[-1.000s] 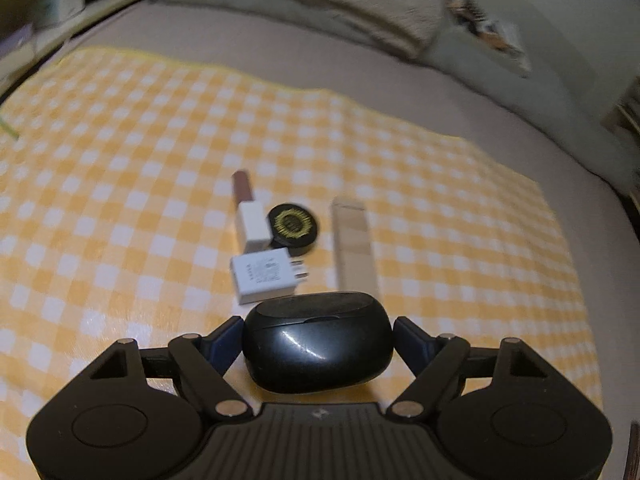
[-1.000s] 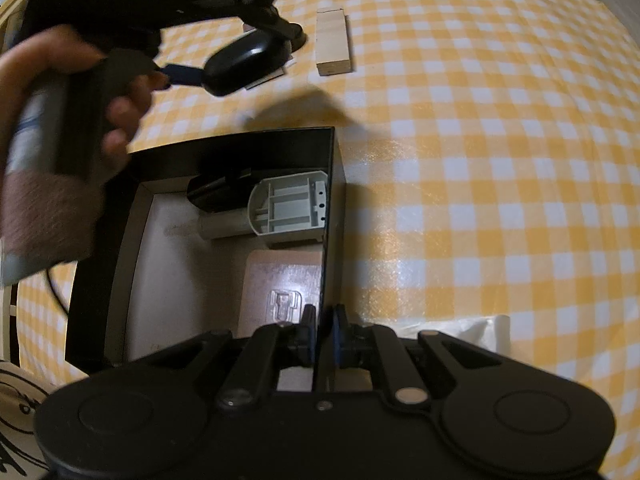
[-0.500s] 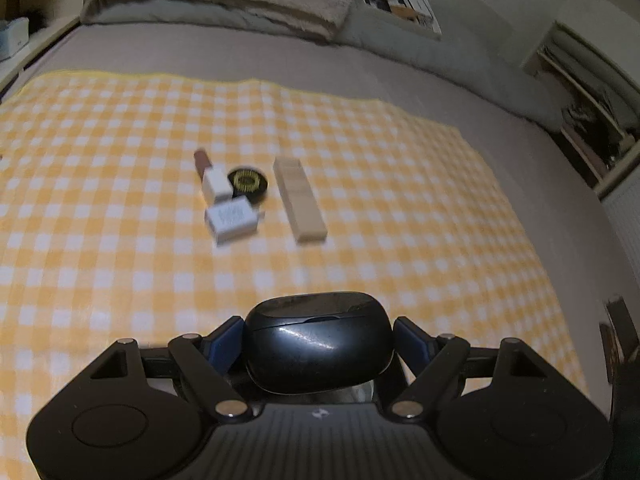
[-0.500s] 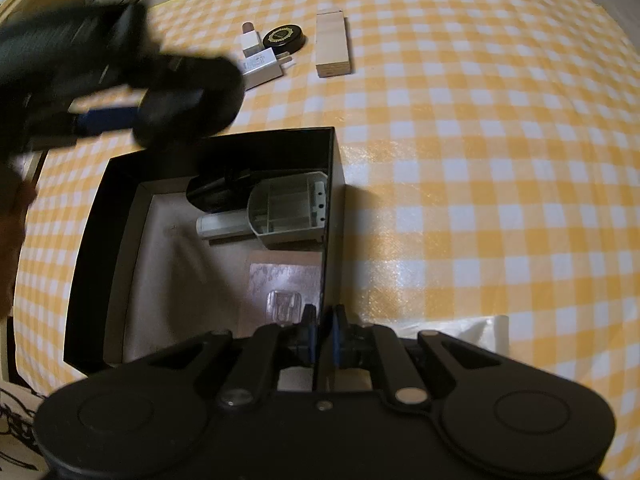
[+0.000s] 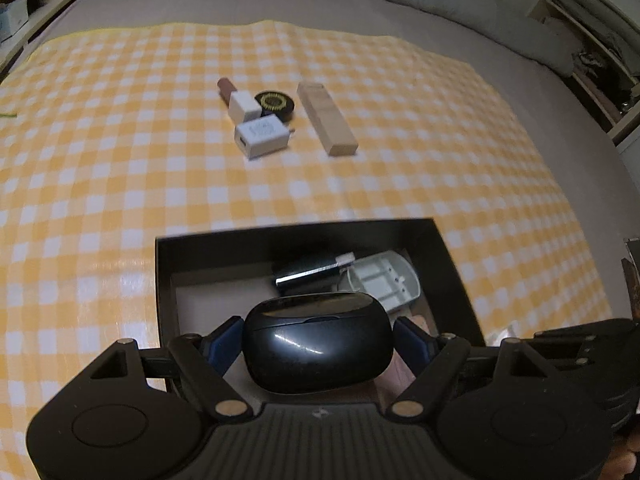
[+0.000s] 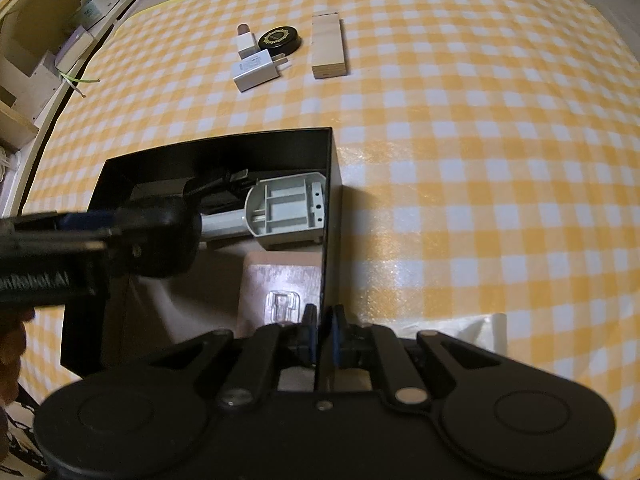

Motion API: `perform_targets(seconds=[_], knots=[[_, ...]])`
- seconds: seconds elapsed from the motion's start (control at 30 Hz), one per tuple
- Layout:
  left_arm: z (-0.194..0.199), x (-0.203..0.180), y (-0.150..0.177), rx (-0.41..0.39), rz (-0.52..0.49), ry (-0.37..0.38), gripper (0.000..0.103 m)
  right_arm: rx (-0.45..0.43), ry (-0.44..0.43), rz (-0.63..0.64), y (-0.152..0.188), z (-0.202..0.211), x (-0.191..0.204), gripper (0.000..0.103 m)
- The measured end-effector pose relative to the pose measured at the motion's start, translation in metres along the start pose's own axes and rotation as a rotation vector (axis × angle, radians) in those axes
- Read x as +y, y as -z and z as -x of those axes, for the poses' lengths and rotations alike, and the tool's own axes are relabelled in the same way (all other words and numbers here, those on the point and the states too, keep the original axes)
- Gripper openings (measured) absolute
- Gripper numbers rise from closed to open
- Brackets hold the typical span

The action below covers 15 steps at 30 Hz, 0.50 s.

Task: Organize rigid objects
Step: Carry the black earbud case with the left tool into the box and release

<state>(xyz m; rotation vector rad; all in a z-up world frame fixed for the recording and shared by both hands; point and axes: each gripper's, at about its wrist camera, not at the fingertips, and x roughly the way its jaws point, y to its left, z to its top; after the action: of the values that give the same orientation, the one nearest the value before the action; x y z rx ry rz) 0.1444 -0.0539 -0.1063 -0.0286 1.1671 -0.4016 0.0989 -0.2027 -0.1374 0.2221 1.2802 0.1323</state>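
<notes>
The left gripper [image 5: 318, 344], angled steeply down over the black box [image 5: 452, 256], clasped a black case [image 5: 318, 354]; the right gripper [image 6: 322, 330] pinched the box's wall.

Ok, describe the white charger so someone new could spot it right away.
On the yellow checked cloth, beyond the black box, lies a small cluster. The white charger is its nearest piece, a flat block with metal prongs, wider than the white-capped tube behind it.
</notes>
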Motion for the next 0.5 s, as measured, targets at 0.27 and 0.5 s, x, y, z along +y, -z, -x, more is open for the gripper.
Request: perform_targets(seconds=[0.27, 0.5], knots=[[-0.016, -0.004, 0.01, 0.045, -0.001, -0.052, 0.081, -0.005, 0.005, 0.008, 0.001, 0.001, 0.0, 0.007], [-0.022, -0.011, 0.011, 0.048, -0.027, -0.092, 0.081, -0.001, -0.002, -0.007, 0.001, 0.002, -0.001, 0.008]])
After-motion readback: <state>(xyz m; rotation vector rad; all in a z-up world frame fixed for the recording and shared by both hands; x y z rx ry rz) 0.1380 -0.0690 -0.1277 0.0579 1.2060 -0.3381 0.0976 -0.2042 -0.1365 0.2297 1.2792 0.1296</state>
